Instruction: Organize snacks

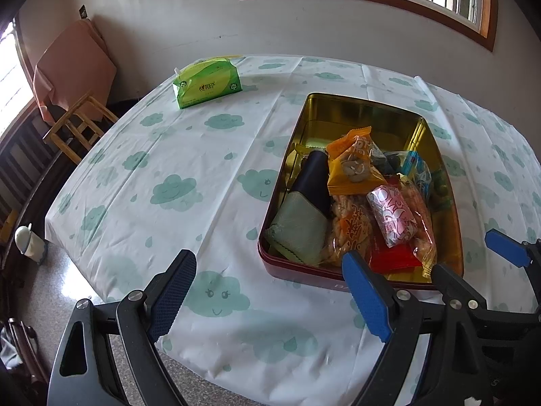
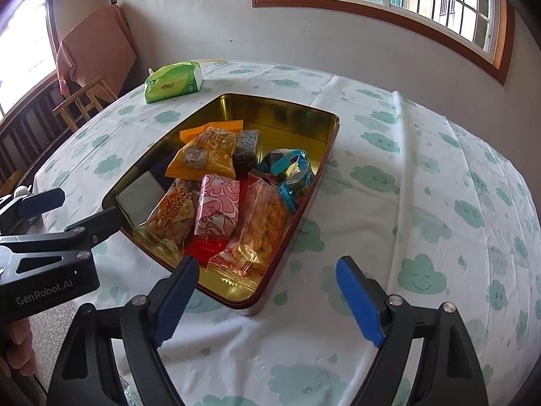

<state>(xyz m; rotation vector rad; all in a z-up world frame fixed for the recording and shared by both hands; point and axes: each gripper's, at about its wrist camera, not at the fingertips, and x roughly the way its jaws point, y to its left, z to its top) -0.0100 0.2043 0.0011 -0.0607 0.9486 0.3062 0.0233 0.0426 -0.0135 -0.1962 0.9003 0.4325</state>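
Note:
A red tin with a gold inside sits on the table and holds several wrapped snacks: an orange packet, a pink-and-white packet, a clear peanut bag, a blue packet and a pale green pouch. My left gripper is open and empty, just before the tin's near left corner. My right gripper is open and empty, just before the tin's near right corner. The right gripper's fingers show at the left view's right edge.
The table wears a white cloth with green clouds. A green tissue pack stands at the far left. A wooden chair with an orange cloth stands beyond the table's left edge. A wall and window lie behind.

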